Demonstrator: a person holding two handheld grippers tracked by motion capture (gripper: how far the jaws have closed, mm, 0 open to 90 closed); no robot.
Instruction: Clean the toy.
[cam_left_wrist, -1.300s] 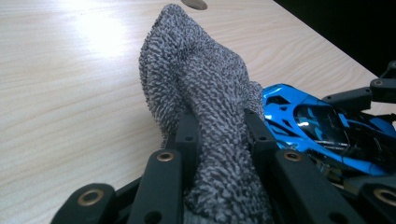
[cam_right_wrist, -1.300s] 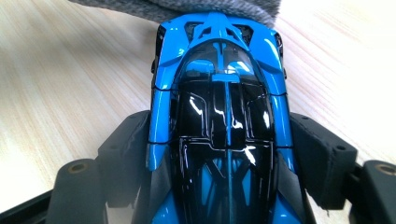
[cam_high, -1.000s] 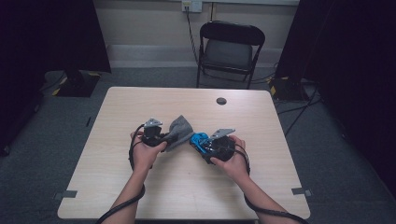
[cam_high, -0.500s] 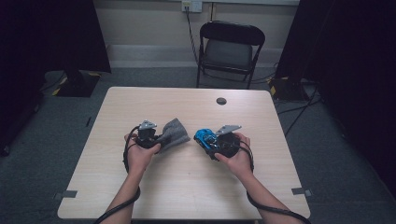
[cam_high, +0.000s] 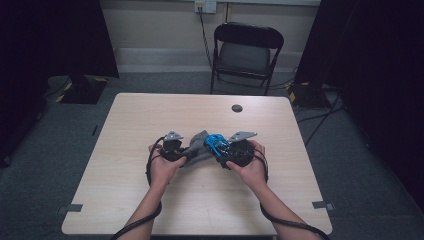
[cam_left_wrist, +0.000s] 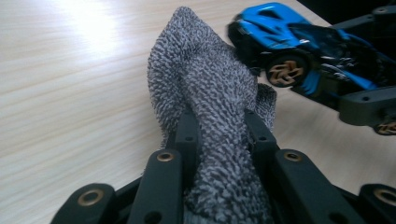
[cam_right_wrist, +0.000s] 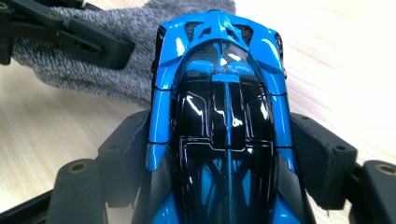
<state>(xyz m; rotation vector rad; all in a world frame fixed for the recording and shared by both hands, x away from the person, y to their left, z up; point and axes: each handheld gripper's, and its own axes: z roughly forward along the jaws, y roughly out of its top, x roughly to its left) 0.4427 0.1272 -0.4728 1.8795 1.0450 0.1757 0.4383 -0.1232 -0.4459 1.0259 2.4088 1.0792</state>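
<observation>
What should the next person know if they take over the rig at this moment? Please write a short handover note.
Left gripper: shut on the grey cloth.
Right gripper: shut on the blue toy car, gripped at its sides.
Place: both held over the middle of the table, the cloth touching the car's end.
Done: both things are picked up and brought together.
Left: probably wiping the car with the cloth; how clean the car is, I cannot judge.

Your forearms were bare, with no sleeves. Your left tongs (cam_high: 181, 152) and right tongs (cam_high: 226, 152) were black, each topped by a grey three-cornered plate and trailing a looping black cable. Their matte black jaws showed brass-coloured rivets at the link joints.
</observation>
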